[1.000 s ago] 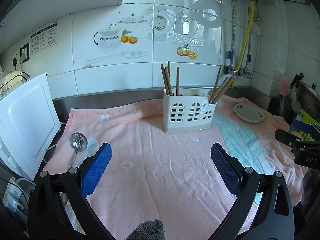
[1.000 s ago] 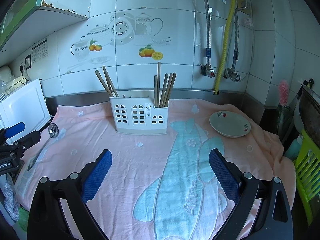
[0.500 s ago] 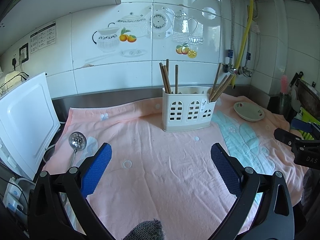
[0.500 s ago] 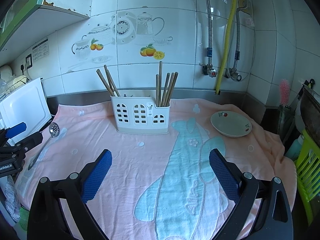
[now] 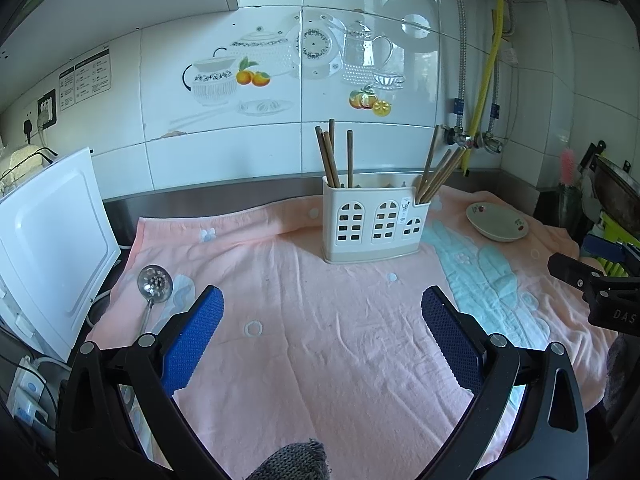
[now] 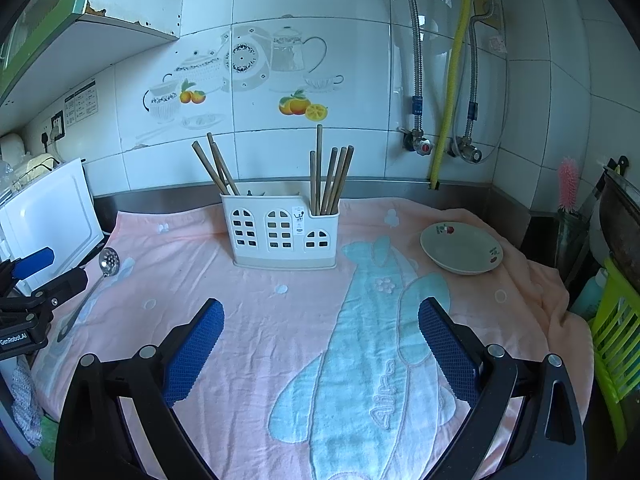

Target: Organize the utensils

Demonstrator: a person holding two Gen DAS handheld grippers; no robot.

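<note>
A white utensil holder [image 5: 374, 222] [image 6: 284, 234] with arched cut-outs stands at the back of a pink towel [image 5: 320, 340]. Wooden chopsticks [image 5: 334, 156] lean in its left compartment and more chopsticks [image 6: 330, 178] stand in its right one. A metal slotted spoon [image 5: 154, 284] [image 6: 102, 270] lies flat on the towel's left side. My left gripper [image 5: 322, 330] is open, empty, above the towel in front of the holder, with the spoon just beyond its left finger. My right gripper [image 6: 320, 334] is open and empty, further right over the blue whale print.
A small white dish [image 6: 460, 252] [image 5: 496, 222] sits on the towel's right. A white appliance [image 5: 48, 248] stands at the left edge. Pipes and a yellow hose [image 6: 450, 80] run down the tiled wall. A green rack [image 6: 616, 340] and a dark pan [image 6: 620, 216] crowd the right.
Both views have shifted only slightly; the holder sits a little lower and nearer the middle. Both grippers stay open and empty. The spoon has not moved.
</note>
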